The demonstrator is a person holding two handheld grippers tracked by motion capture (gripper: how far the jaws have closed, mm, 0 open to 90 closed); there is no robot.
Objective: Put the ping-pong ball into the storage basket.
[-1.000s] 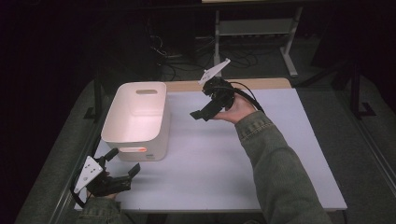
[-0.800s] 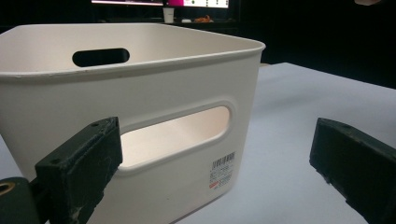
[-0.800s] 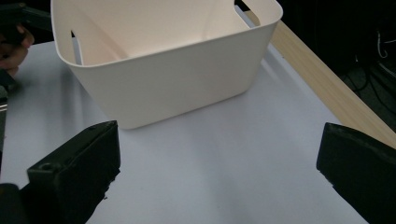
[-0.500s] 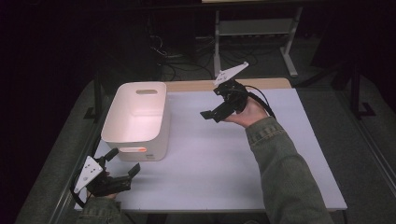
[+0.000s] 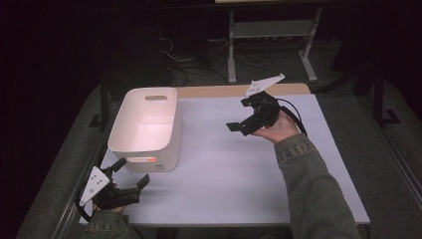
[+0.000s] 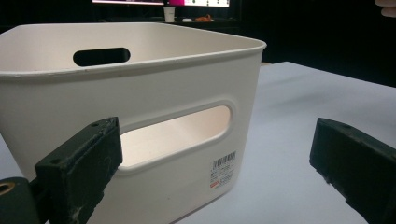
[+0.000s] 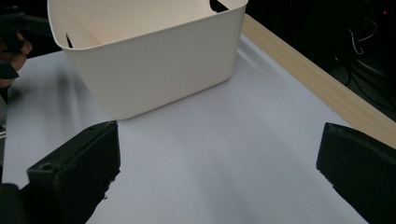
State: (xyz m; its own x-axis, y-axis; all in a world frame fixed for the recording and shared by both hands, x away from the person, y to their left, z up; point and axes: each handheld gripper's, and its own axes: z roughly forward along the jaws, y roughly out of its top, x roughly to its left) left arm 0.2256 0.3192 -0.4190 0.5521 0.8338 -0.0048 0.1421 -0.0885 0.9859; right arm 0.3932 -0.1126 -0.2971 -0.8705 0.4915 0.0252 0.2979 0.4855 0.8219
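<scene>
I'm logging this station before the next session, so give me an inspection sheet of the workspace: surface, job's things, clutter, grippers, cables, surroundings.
Surface: white table top with a wooden strip along the far edge.
Job's things: white bin, upright at the left side of the table, handle slots in its end walls, barcode label on the near end; nothing seen in the visible part of its inside.
Clutter: nothing seen.
Grippers: left gripper open, low near the bin's near end; right gripper open, held above the table to the right of the bin.
Cables: black cable trailing from the right gripper; loose cables on the floor beyond.
Surroundings: dark room, metal stand behind the table.
</scene>
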